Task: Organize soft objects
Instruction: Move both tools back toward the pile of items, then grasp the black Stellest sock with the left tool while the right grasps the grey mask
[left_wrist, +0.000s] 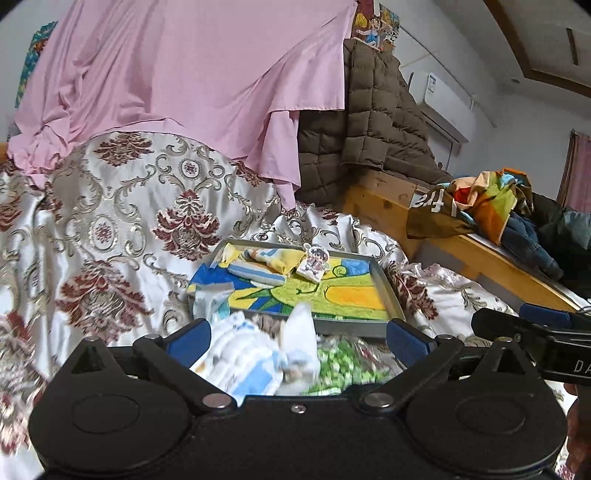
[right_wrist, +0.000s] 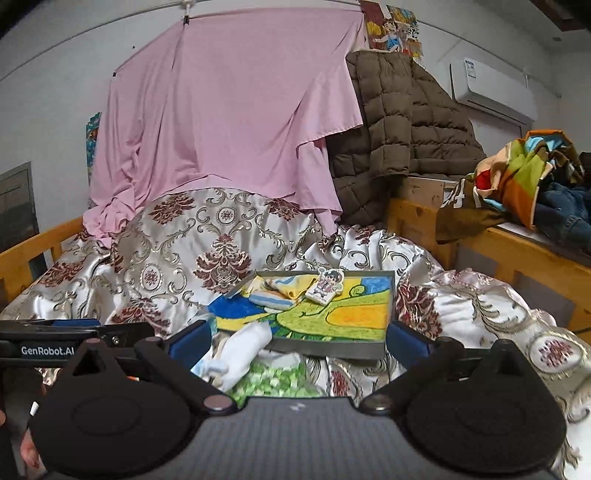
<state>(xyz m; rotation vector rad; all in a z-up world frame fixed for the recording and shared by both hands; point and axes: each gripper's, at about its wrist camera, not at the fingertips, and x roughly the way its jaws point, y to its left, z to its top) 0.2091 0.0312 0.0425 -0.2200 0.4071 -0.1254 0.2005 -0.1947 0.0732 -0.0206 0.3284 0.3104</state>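
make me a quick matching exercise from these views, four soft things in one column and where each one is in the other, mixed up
1. pink sheet
2. brown quilted jacket
3. striped folded cloth
4. green-and-white bundle

A. in the grey tray
B. hanging from the line at the back
C. on the bedspread in front of the tray
D. draped right of the pink sheet

Pairs: 1-B, 2-D, 3-A, 4-C

1 tray (right_wrist: 390, 314), 1 cartoon charm (right_wrist: 326, 283), 2 folded cloths (right_wrist: 273, 291) in it, 1 pink sheet (right_wrist: 236, 110).

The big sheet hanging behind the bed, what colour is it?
Plain pink, no pattern. The sheet shows best in the right wrist view.
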